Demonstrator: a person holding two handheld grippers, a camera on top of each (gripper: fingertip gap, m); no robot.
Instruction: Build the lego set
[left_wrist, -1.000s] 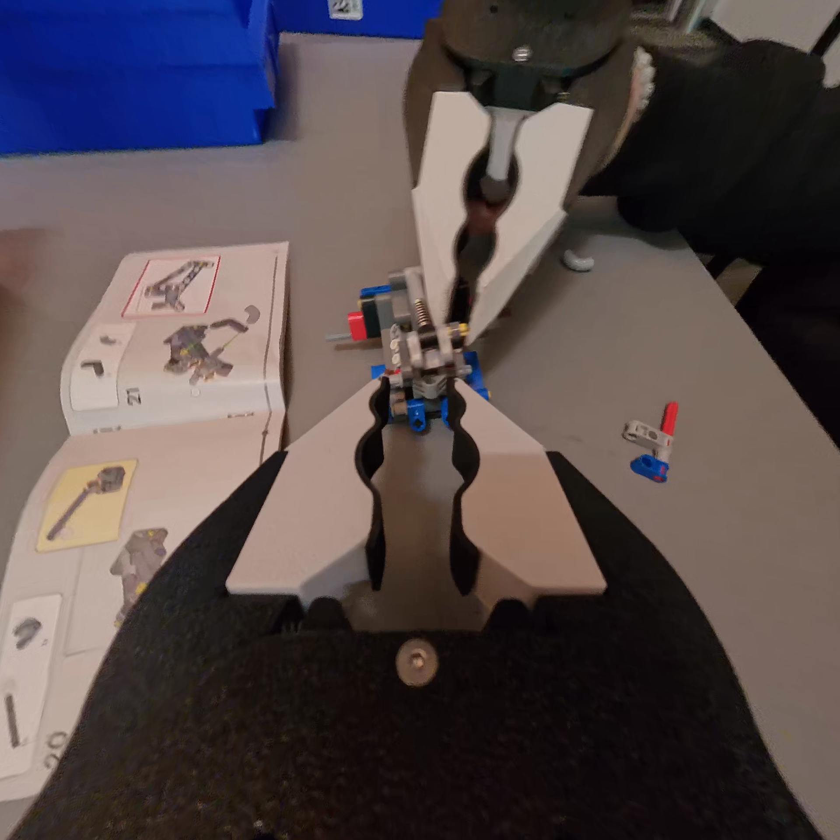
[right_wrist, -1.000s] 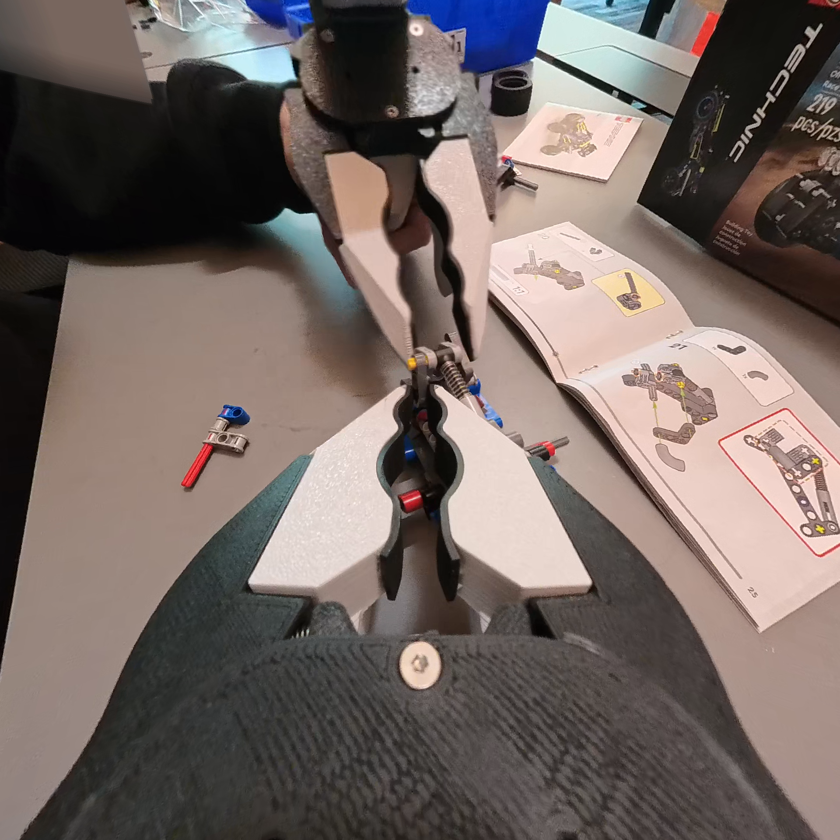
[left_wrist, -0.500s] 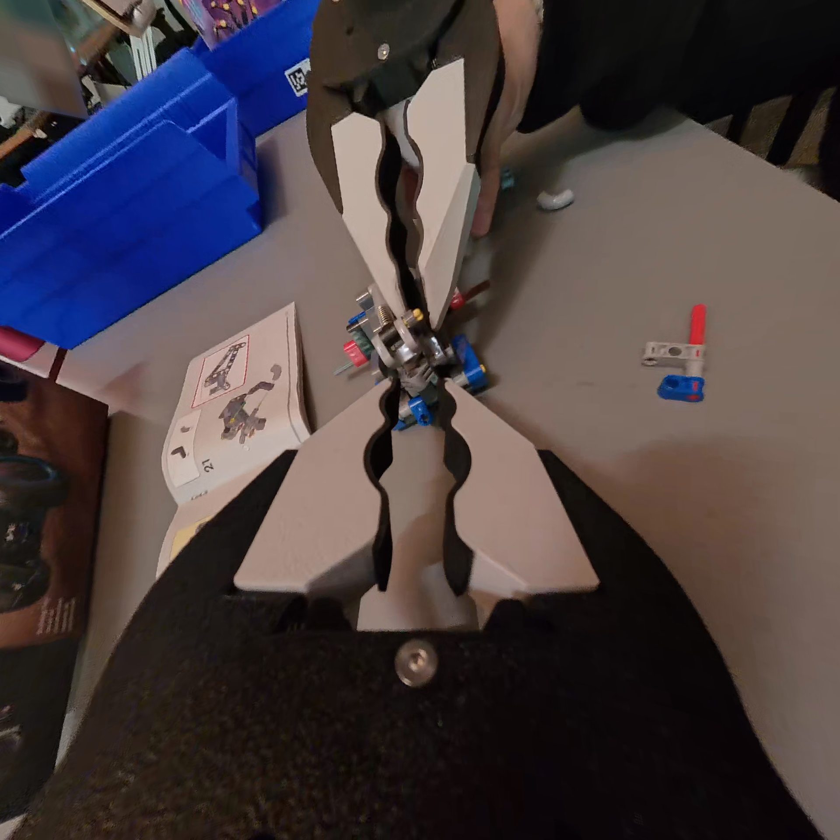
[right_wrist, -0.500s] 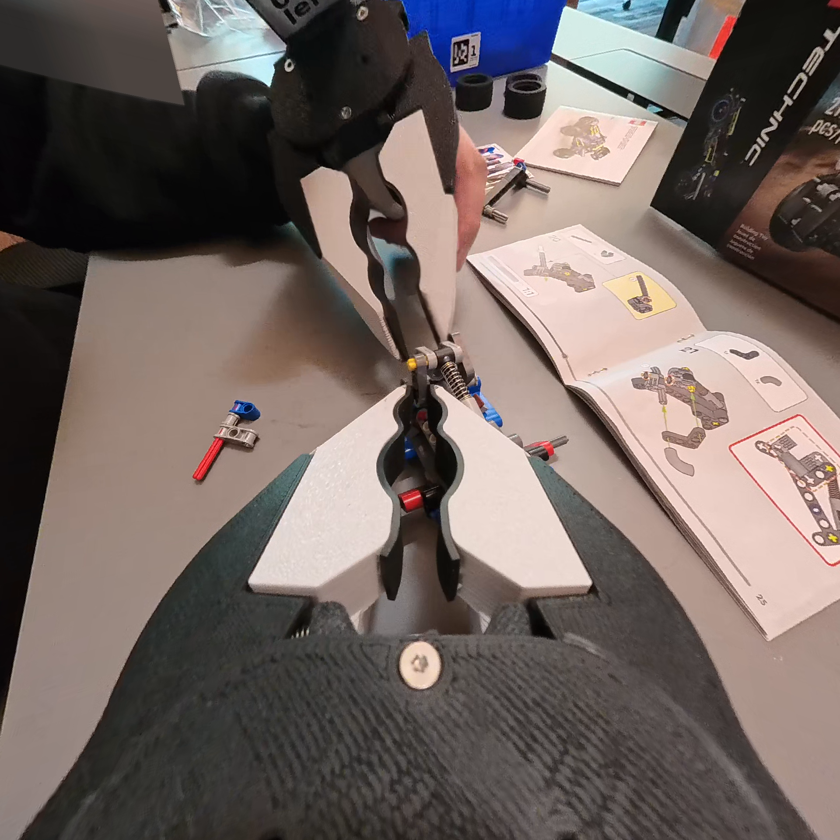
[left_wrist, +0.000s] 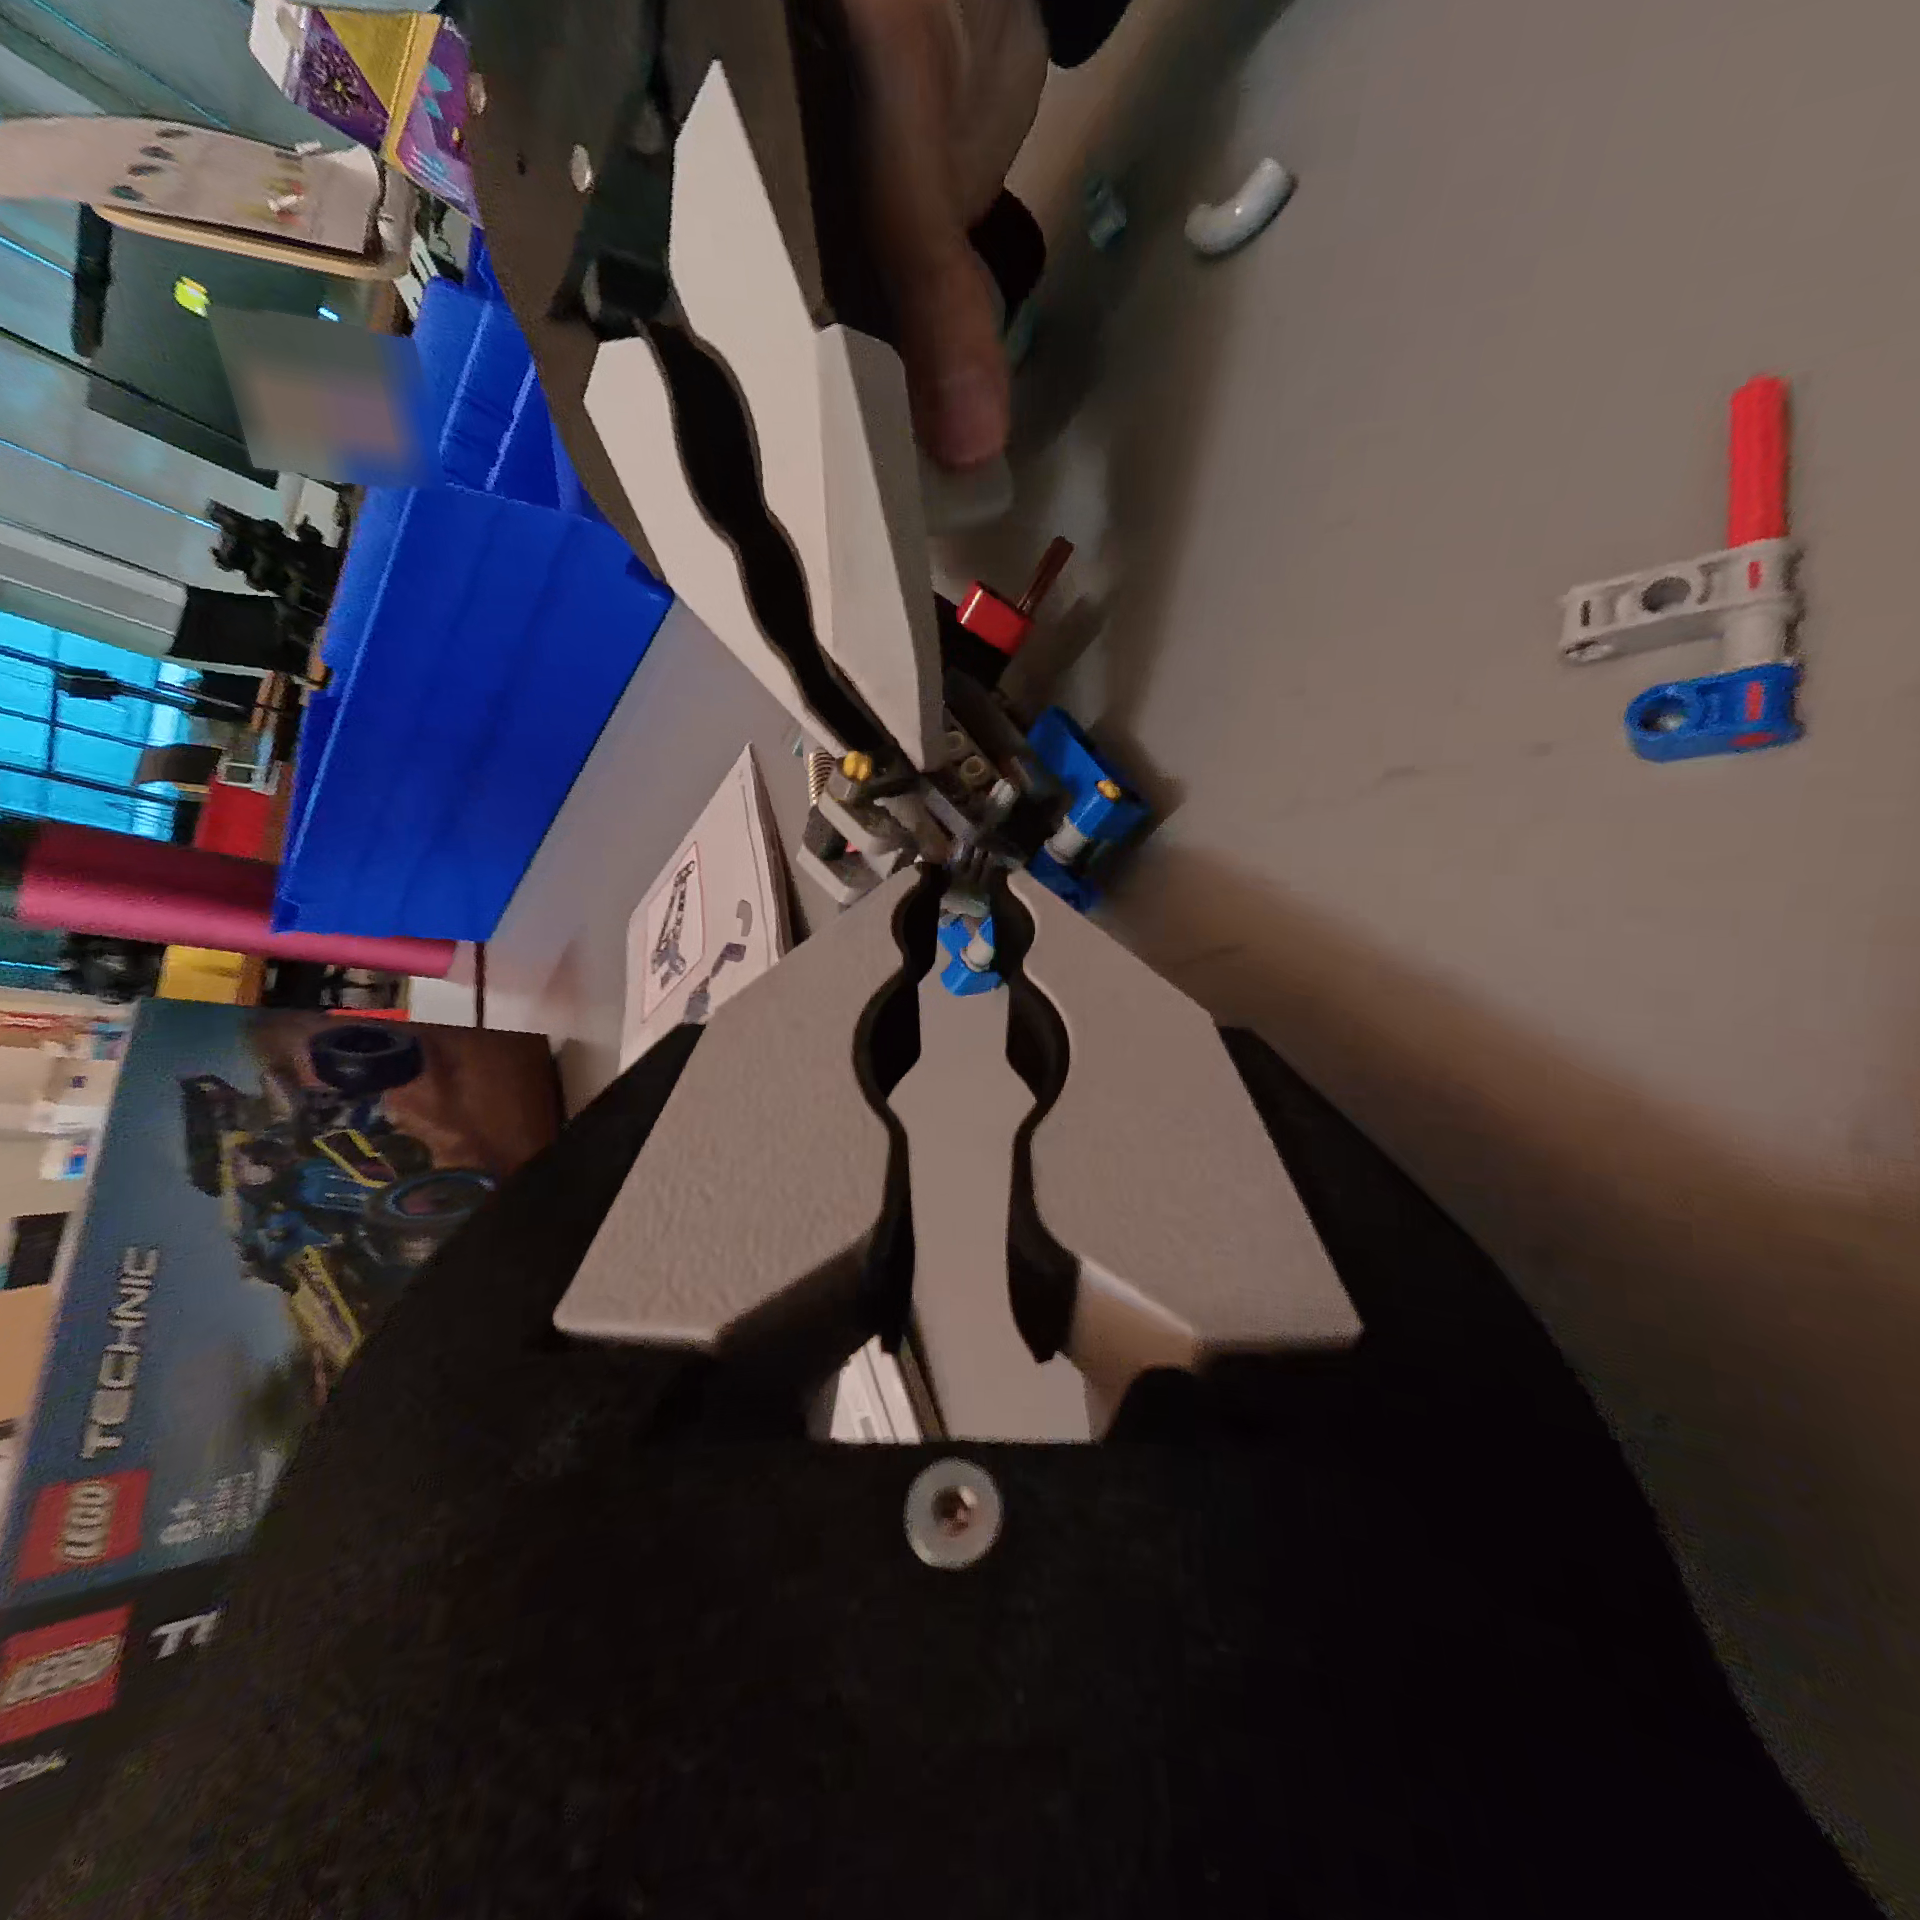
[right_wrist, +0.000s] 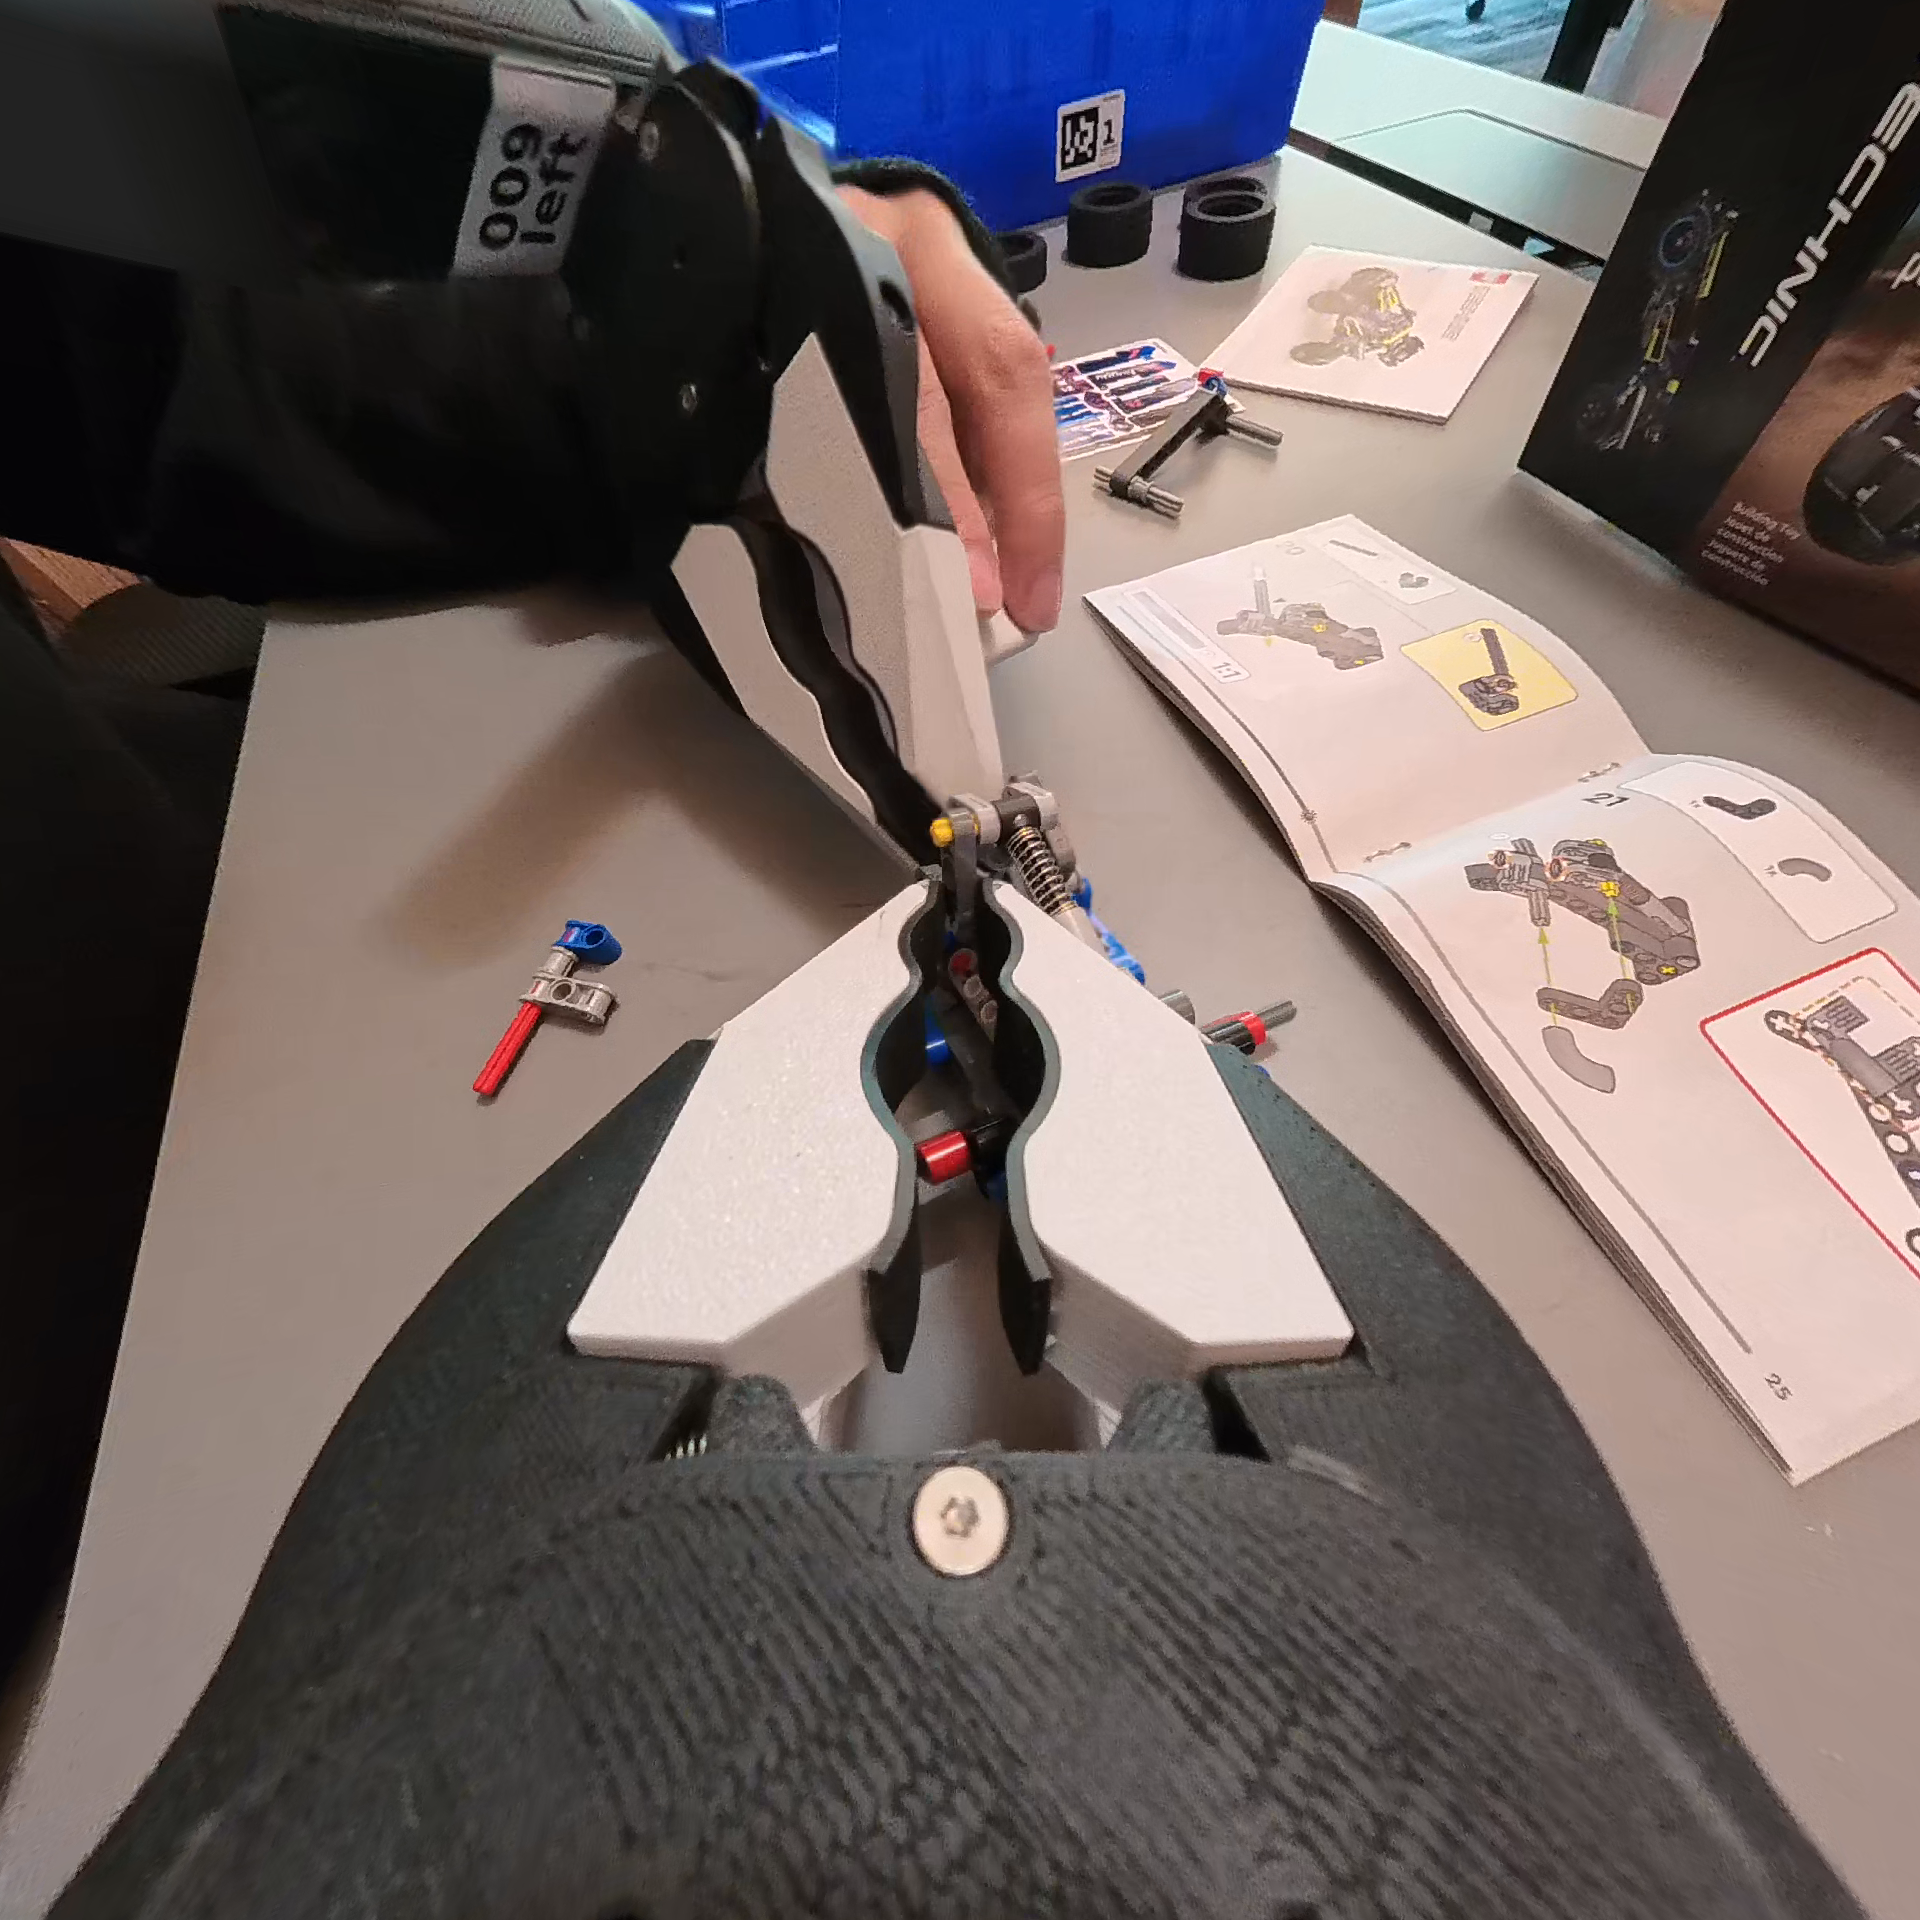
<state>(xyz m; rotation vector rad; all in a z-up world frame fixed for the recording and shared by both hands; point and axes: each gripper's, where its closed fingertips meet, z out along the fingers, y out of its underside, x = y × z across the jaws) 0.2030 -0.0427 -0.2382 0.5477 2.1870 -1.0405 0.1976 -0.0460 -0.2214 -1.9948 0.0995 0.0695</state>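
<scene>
Now my left tongs (left_wrist: 961, 883) have narrowed: a second ago their tips stood well apart around the near end of the model (left_wrist: 1081, 800), and they have since drawn in until both tips press on a small grey part at that end, with a blue piece just behind them between the fingers. The left view has also rolled hard, so the table (left_wrist: 1455, 312) now runs up the right side and the blue bin (left_wrist: 468, 707) and box (left_wrist: 208, 1247) fill the left. I read that as my left wrist twisting while the grip came on.

My right tongs (right_wrist: 956, 894) have not changed. They are closed on a dark beam of the model (right_wrist: 1023, 821), tips pinched just below the yellow pin and the spring, with a red-capped pin showing farther back between the fingers.

So the model is now clamped from two opposite sides, tip to tip, low over the table; I cannot tell whether it rests on the top or hangs just above it.

Lying well apart on the grey top is a loose piece (right_wrist: 561, 987), a red axle with grey and blue connectors. The open booklet (right_wrist: 1558, 935) lies on the other side, near the right tongs. Black tyres (right_wrist: 1226, 223) stand far back by the bin.
</scene>
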